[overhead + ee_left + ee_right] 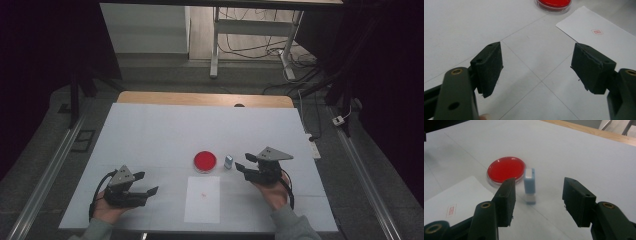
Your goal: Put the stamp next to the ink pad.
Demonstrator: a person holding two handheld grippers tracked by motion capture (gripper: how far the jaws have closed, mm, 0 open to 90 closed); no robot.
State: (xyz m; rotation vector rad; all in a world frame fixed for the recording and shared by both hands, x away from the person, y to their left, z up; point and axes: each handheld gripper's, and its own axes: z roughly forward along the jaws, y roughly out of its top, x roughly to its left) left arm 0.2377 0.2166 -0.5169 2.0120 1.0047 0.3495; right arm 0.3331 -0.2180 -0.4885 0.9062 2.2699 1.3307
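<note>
A small light-blue stamp [228,162] [529,185] stands upright on the white table, just right of a round red ink pad [205,161] [506,168] [553,3]. Nearer the front lies a white paper sheet [202,199] [604,37] [454,197] bearing a small red stamp mark [597,31]. My right gripper [243,162] [539,192] is open and points at the stamp, which is just ahead of its jaws and untouched. My left gripper [147,183] [536,67] is open over bare table, left of the sheet, with nothing between its jaws.
The white table cover [150,135] ends at a wooden strip [200,98] along the far edge. Behind it are desk legs and cables on the floor [260,47]. Metal rails [50,170] run along both sides of the table.
</note>
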